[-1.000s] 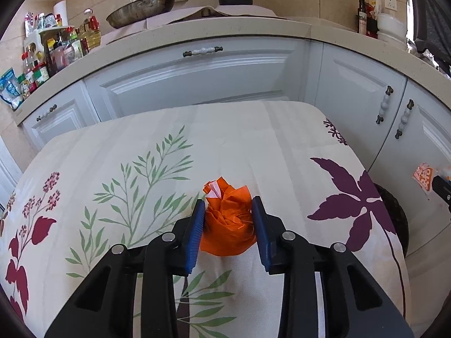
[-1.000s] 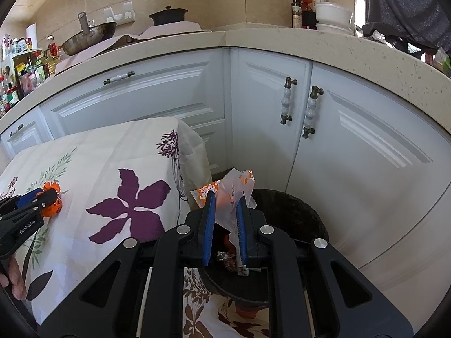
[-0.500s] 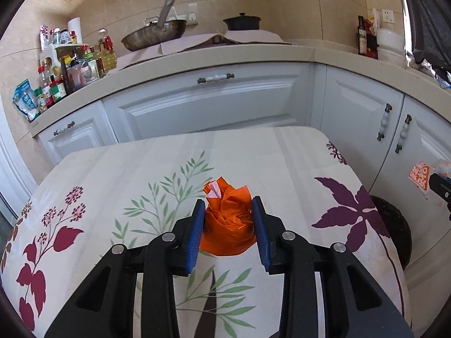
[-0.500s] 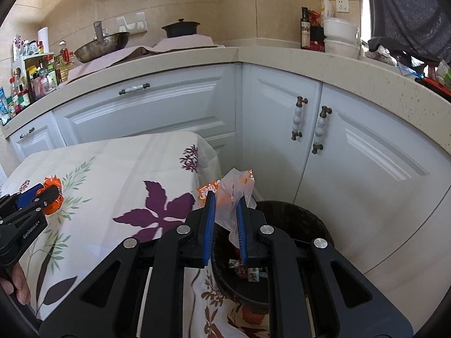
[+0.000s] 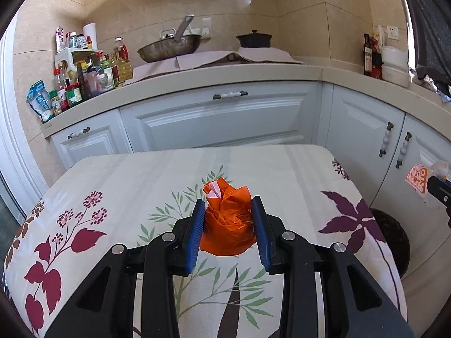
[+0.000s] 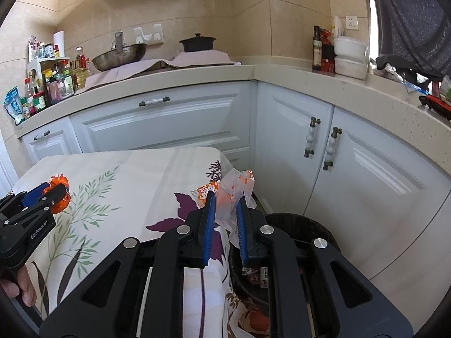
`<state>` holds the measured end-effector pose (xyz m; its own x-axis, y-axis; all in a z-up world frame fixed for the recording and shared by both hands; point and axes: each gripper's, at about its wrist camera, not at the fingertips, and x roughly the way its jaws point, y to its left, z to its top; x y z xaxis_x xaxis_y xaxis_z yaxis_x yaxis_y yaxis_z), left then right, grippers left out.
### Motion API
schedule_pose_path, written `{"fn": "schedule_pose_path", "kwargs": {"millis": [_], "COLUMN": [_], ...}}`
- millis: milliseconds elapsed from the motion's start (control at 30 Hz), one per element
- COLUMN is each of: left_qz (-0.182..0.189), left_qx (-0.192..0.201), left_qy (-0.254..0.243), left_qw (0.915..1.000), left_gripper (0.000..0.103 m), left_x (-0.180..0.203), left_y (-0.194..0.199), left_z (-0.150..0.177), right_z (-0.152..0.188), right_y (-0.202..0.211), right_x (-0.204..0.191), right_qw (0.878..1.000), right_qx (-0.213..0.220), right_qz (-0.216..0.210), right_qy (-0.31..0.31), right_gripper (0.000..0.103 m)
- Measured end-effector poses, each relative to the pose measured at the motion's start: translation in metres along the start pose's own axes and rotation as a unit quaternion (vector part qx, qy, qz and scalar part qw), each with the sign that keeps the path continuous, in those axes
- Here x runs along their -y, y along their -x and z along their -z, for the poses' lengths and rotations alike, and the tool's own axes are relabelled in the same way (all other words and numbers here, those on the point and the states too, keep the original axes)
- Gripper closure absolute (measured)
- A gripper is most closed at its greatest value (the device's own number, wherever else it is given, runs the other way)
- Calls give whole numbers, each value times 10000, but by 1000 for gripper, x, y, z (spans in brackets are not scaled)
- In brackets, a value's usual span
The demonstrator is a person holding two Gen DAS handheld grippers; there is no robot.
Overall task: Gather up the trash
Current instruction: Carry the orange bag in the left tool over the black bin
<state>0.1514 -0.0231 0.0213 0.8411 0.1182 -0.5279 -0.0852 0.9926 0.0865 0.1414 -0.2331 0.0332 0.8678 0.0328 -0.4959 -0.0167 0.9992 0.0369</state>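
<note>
Both tools had lifted higher since before | left tool [image 5: 227,225] clamped orange wrapper [image 5: 227,226] above the surface [image 5: 141,180] | right tool [image 6: 225,219] pinched plastic bag [image 6: 235,194] over bin [image 6: 318,225]

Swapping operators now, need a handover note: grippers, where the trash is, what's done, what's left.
Left gripper: shut on the orange wrapper, above the floral tablecloth.
Right gripper: shut on the clear plastic wrapper, held near the table edge, close to the dark bin on the floor.
Done: both pieces picked up; the bin already holds some scraps.
Left: release the plastic wrapper into the bin, then bring the orange wrapper over and drop it too.
</note>
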Motion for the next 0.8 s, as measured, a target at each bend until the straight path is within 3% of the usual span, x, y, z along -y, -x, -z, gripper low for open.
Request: {"fn": "schedule_pose_path", "kwargs": {"millis": [467, 800], "left_qz": [305, 775], "left_qx": [394, 509], "left_qy": [-102, -248], "left_qw": [9987, 9954], "left_gripper": [69, 69], "left_x": [31, 79], "left_y": [23, 29], "left_z": [-16, -31], "right_z": [-8, -13], "right_y": [24, 36], "right_x": [26, 61], "right_qw": [9991, 9966], "right_qx": [289, 498], "right_qz": [310, 645], "right_qy": [-66, -150], "right_gripper": [88, 88]}}
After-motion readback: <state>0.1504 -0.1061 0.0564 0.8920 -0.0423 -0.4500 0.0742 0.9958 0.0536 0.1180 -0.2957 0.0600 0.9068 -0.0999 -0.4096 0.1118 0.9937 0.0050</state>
